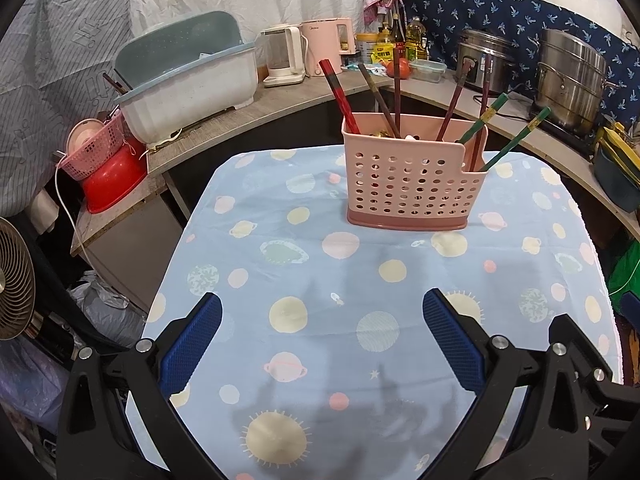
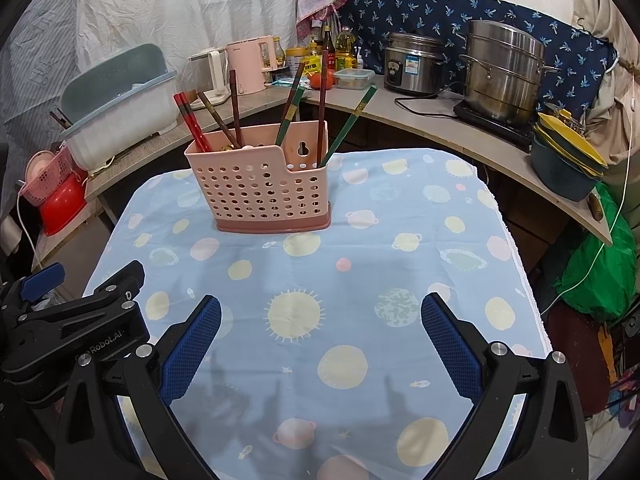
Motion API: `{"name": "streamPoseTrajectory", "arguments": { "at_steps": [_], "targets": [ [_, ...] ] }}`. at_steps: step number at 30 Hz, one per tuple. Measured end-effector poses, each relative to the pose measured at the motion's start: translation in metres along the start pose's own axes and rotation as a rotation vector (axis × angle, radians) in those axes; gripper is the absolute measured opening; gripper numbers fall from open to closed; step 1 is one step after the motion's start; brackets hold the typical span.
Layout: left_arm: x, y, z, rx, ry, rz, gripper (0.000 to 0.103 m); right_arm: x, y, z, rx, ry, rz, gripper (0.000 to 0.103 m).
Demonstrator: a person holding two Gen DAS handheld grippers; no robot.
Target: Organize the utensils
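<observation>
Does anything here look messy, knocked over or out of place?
Nothing stands out. The pink holder stands upright on the tablecloth, with chopsticks leaning at mixed angles inside it. No utensils lie loose on the cloth, and both grippers are open and empty.

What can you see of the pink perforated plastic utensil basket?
The pink perforated plastic utensil basket stands upright on the blue planet-print tablecloth, toward the far end. Its walls are pale pink with rows of round holes; the base band is darker pink. The front rim steps down on one side, and the back wall has a keyhole hanging slot. Red, brown and green chopsticks lean out of it. Neither gripper touches it.
</observation>
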State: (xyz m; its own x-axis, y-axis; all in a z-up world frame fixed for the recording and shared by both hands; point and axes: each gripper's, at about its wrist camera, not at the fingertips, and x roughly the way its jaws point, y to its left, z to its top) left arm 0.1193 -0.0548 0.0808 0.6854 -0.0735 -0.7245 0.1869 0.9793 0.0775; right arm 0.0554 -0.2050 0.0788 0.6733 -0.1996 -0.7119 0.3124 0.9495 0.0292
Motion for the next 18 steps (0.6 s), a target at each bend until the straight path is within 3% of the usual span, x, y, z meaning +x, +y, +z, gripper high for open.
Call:
{"name": "streamPoseTrajectory", "arguments": {
  "at_steps": [18],
  "targets": [
    [0.0016,0.0005,-0.0011,0.000,0.004,0.005,0.096,-0.0007,0.0015,-0.0005,-0.001,0.001,-0.003,0.097]
  ]
}}
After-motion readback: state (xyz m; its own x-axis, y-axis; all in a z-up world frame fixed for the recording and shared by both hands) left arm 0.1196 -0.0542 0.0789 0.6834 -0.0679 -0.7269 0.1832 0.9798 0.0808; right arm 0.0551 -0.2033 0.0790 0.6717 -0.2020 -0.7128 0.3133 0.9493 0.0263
